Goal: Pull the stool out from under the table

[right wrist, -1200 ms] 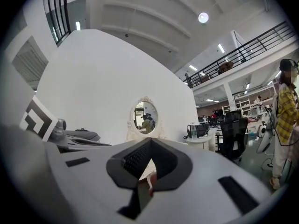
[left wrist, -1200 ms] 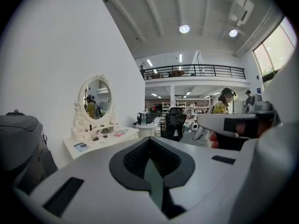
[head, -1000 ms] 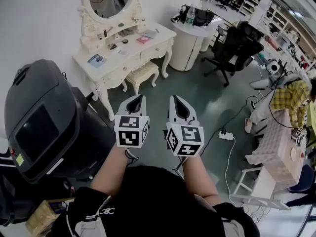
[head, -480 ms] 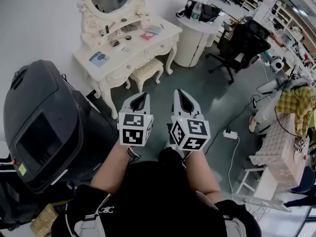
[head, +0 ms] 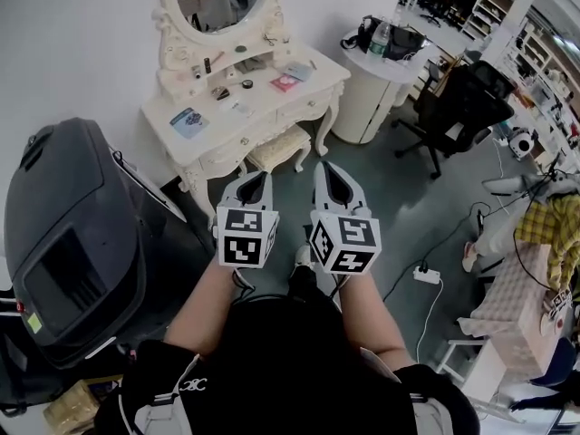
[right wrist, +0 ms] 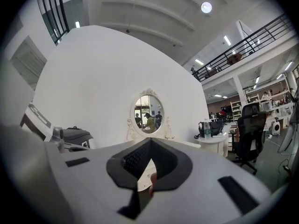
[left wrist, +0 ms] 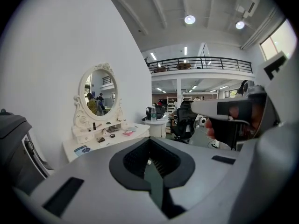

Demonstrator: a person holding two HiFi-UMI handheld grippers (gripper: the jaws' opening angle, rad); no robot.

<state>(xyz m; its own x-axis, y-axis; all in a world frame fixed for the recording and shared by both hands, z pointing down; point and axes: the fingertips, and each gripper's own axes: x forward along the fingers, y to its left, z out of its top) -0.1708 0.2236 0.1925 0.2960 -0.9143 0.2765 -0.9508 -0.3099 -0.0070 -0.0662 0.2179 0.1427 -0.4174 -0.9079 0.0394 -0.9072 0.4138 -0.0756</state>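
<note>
Head view: left gripper (head: 255, 178) and right gripper (head: 327, 167) are hovering side by side, pointing at the stool (head: 282, 145), which is sitting tucked under the dressing table (head: 237, 121), well apart from both. A black machine (head: 72, 234) is crowding the left.
Left gripper view: jaws are pressing together, empty.
Right gripper view: jaws are meeting, empty, facing the mirror (right wrist: 148, 108).

Premises: white wall (head: 82, 53), grey floor (head: 399, 216); black office chair (head: 467, 98) beside round white desk (head: 376, 89); mezzanine railing (left wrist: 201, 63) above; round ceiling lights (left wrist: 189, 19) lit.
</note>
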